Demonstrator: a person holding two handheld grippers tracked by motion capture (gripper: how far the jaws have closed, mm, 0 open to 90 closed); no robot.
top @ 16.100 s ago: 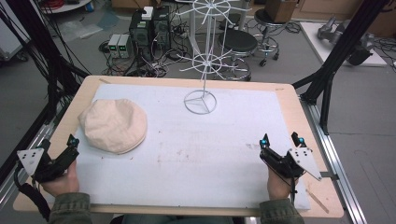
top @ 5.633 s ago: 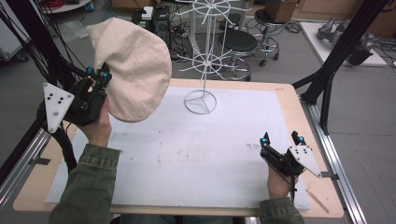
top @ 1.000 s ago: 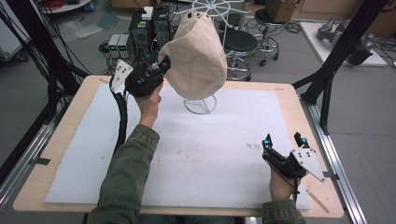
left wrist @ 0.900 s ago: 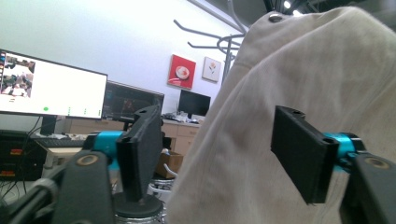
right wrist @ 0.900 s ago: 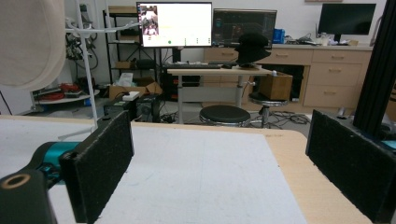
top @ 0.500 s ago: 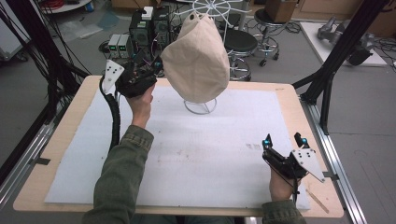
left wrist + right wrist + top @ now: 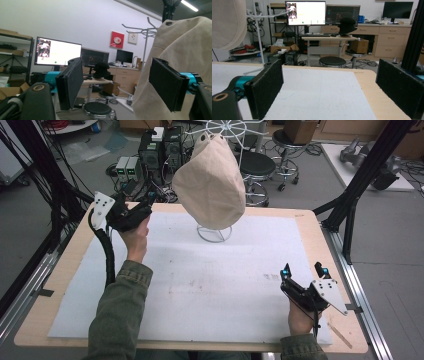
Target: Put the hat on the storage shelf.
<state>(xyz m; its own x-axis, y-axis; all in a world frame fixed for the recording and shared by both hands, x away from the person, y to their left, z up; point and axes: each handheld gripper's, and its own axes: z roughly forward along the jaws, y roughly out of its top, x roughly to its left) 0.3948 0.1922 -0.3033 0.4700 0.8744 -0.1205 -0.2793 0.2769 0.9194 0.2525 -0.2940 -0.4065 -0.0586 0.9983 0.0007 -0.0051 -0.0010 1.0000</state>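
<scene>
- The left gripper (image 7: 149,206) is standing with its jaws spread and nothing between them. They have just been opening, and the pads (image 7: 71,81) are pressing on no cloth.
- In the left gripper view, the beige hat (image 7: 180,67) is lying to the right of the jaws, partly behind the right-hand pad and, as far as can be made out, apart from it.
- In the high view, the hat (image 7: 210,182) is hanging on the white wire stand (image 7: 214,233) at the far edge of the table (image 7: 45,285). Its long axis is running steeply from the top of the stand down toward the person, tilted rather than plumb.
- The left gripper is sitting just beside the hat's left flank, whereas the right gripper (image 7: 302,270) is resting well apart at the near right corner, jaws also spread and empty (image 7: 327,82). Any coming correction of the hat is therefore judged to be falling to the left hand.
- The hat is covering the hook or arm carrying it, so the security of the seating cannot be told.
- The stand's upper ring is being cut off by the top edge of the high view, and the hat's lower edge is running out of the left gripper view.
</scene>
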